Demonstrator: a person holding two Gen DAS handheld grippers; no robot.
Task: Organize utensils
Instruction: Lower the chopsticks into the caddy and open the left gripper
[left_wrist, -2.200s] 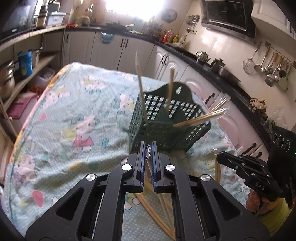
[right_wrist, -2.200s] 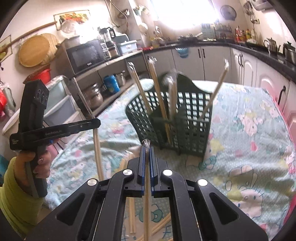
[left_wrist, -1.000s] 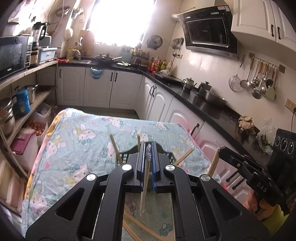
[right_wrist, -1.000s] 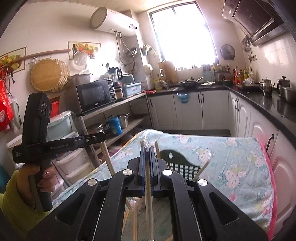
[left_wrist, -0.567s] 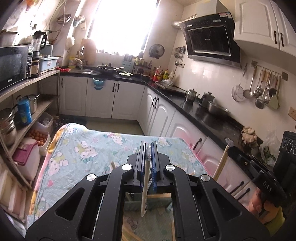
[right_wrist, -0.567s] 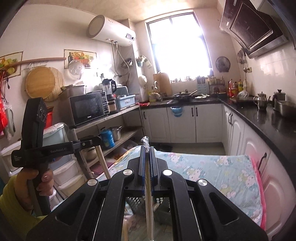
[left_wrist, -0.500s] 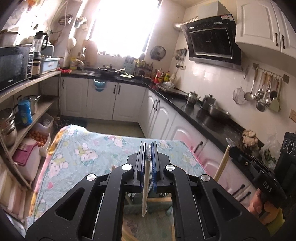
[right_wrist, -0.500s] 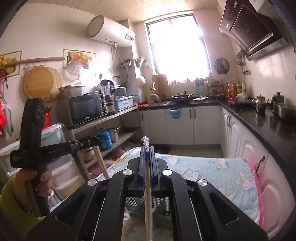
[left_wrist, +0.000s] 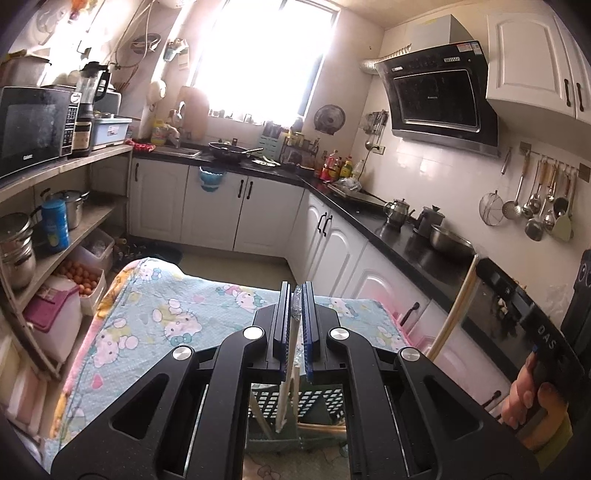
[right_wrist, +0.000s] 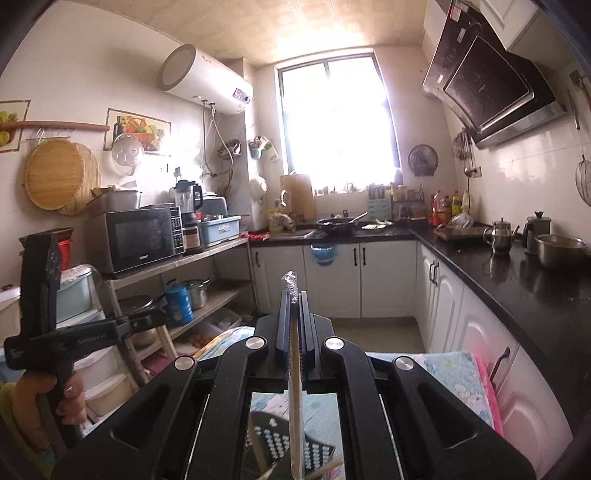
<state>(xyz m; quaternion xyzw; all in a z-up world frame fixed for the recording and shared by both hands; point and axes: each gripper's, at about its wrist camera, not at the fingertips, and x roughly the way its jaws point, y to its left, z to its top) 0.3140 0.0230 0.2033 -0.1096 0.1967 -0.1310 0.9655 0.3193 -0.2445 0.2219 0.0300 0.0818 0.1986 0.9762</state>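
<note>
A sunlit kitchen with white cabinets surrounds a table under a cartoon-print cloth (left_wrist: 155, 310). Since a second ago both tools have lifted well clear of the green slotted basket (left_wrist: 317, 400), which now sits low and near. The left gripper (left_wrist: 294, 325) stays clamped on a wrapped chopstick (left_wrist: 286, 384) hanging over the basket; the right gripper (right_wrist: 294, 325) likewise pinches its chopstick (right_wrist: 294, 406). Both look ready to drop in.

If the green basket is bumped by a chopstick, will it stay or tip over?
The green basket is perforated plastic, so it is probably light and may slide on the cloth-covered table. Chopsticks lean inside it, so it might tip. The left gripper should lower its wrapped chopstick gently.
</note>
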